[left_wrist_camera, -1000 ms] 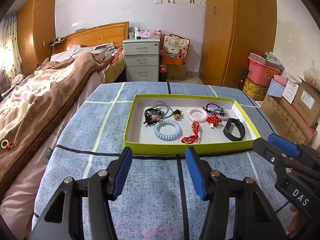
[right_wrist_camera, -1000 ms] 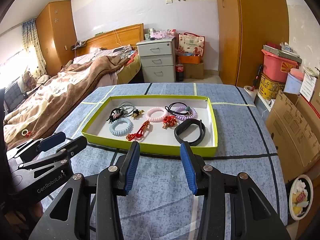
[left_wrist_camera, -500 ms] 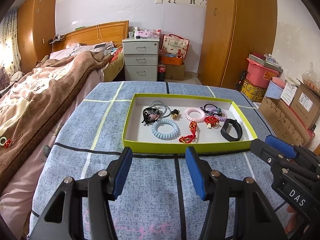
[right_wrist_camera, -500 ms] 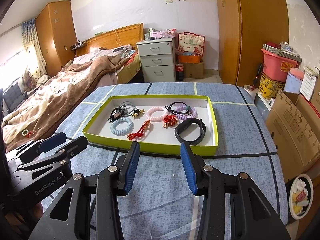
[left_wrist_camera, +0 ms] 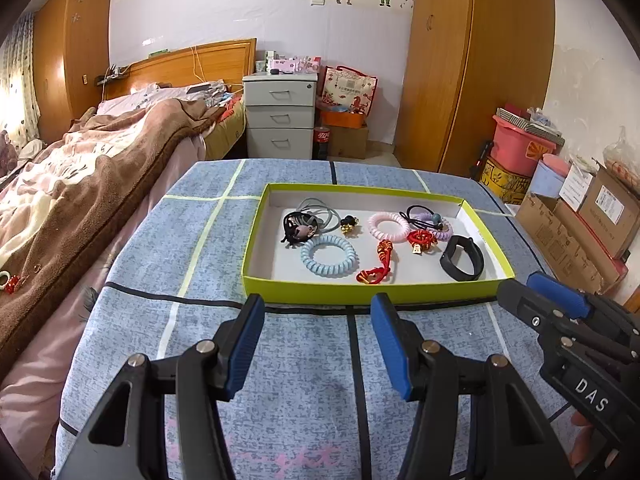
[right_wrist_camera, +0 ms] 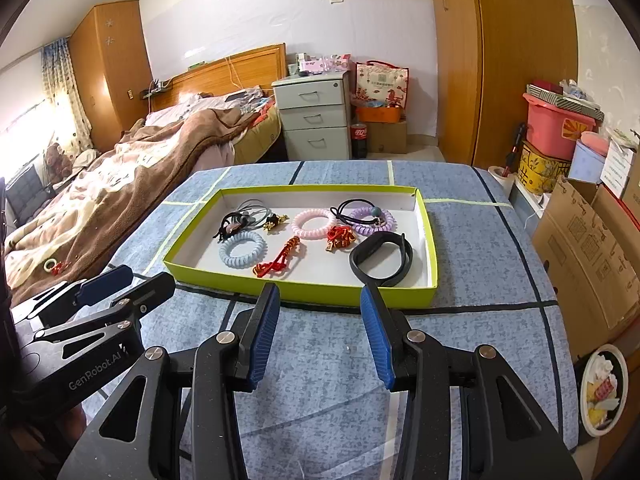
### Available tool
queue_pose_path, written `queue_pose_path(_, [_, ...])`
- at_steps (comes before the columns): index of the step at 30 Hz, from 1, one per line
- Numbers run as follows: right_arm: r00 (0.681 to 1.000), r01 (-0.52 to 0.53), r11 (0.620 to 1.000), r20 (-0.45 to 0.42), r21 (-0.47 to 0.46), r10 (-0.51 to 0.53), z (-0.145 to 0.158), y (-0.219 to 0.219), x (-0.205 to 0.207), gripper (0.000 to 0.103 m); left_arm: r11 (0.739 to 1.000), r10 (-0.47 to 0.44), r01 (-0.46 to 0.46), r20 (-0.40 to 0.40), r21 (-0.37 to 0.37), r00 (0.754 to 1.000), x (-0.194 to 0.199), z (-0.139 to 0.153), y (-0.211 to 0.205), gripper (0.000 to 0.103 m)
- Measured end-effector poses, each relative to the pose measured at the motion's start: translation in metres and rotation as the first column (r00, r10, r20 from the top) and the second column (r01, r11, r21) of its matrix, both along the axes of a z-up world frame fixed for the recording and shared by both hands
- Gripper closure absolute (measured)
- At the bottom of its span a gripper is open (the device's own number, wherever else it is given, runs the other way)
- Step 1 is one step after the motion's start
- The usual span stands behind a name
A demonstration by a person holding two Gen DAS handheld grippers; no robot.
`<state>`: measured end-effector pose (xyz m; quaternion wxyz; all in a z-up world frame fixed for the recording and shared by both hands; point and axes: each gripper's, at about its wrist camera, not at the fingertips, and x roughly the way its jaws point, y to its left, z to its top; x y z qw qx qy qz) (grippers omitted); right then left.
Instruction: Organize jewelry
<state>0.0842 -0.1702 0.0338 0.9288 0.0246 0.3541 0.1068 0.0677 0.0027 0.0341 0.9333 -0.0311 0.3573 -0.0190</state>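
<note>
With every piece lying inside the green tray (right_wrist_camera: 304,294) mid-table, the left gripper (left_wrist_camera: 316,344) and right gripper (right_wrist_camera: 316,336) hover wide and empty short of its near edge, so the work looks finished or unbegun, and any next move means reaching over that rim.

In the left wrist view the right gripper (left_wrist_camera: 560,304) was cut off at the four o'clock edge, so its jaws could not be read there. The green tray's (left_wrist_camera: 360,293) near wall hid the floor strip behind it. In the right wrist view the black band (right_wrist_camera: 380,258) sat partly behind one blue fingertip (right_wrist_camera: 374,320). The tangled black hair tie (right_wrist_camera: 232,224) was too small to make out.
</note>
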Motion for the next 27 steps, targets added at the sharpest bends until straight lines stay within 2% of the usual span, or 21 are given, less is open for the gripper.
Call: queue_pose_path(27, [1.000,-0.004,1.000,-0.004,0.000,0.004,-0.0018,0.0040,-0.0034,0.060,1.000,0.004,-0.004,0.013,-0.006,1.000,-0.0025,0.0009,0.0006,0.045])
